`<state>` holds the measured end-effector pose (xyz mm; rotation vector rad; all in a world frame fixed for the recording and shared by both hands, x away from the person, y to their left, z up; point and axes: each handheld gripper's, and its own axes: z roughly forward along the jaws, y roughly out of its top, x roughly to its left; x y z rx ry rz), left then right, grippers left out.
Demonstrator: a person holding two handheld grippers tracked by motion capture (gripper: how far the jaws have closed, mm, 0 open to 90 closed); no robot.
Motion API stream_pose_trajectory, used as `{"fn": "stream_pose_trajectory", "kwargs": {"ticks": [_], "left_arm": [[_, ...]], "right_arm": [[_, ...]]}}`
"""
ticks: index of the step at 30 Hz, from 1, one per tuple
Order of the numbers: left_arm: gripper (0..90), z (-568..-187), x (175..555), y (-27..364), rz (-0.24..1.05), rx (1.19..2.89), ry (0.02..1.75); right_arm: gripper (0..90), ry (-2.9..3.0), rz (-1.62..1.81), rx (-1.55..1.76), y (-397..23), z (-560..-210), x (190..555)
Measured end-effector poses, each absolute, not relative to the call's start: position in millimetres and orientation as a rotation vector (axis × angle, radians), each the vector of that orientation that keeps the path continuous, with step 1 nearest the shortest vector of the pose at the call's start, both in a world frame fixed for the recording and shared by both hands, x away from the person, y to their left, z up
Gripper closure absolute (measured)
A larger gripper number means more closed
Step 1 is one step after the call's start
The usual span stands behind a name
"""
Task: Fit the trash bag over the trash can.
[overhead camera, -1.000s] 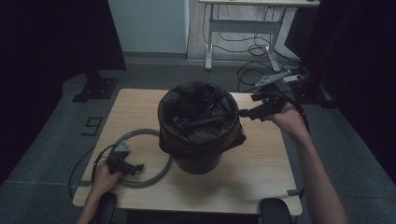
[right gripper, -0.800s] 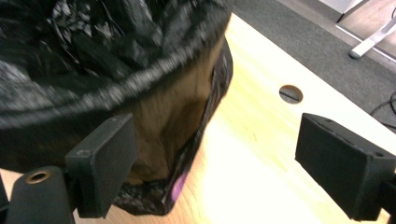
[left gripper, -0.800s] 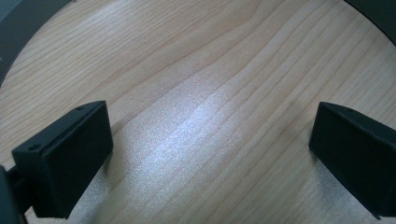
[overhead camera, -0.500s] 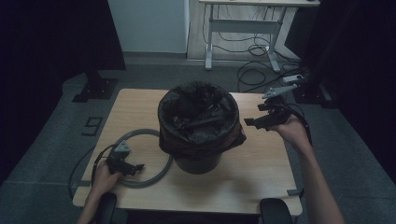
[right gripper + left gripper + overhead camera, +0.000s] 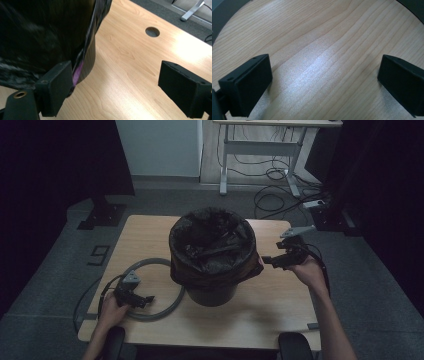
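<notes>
A dark bin [image 5: 212,292] lined with a black bag [image 5: 210,240] stands mid-table; the bag's edge hangs over the rim. A grey ring [image 5: 172,304] lies flat on the table to its left. My left gripper [image 5: 145,300] rests inside that ring, open, with bare wood between its jaws [image 5: 324,85]. My right gripper [image 5: 265,261] is held just right of the bin, pointing at the bag's overhang, open. In the right gripper view [image 5: 117,85] the bag [image 5: 45,37] hangs beside one jaw, with a purple strip [image 5: 78,71] at its edge; nothing lies between the pads.
The wooden table [image 5: 260,320] has a round cable hole [image 5: 152,31] beyond the bin. Cables trail from both grippers. A white desk [image 5: 260,145] and floor cables [image 5: 280,195] stand farther back. Chair armrests [image 5: 292,345] sit at the near edge.
My right gripper has sunk from the bin's rim level to beside the bag's hanging edge, jaws unchanged. The left gripper has stayed in the ring.
</notes>
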<state>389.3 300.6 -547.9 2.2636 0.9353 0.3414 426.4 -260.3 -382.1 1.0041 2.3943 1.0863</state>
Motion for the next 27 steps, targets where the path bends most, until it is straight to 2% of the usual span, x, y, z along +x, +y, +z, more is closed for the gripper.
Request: {"fn": "stream_pose_trajectory", "kwargs": {"ticks": [27], "left_arm": [[0.0, -547.8, 389.3, 300.6, 0.341, 2.265, 0.935]], "right_arm": [[11.7, 2.382, 1.076, 1.114, -262.2, -474.9, 407.8]]}}
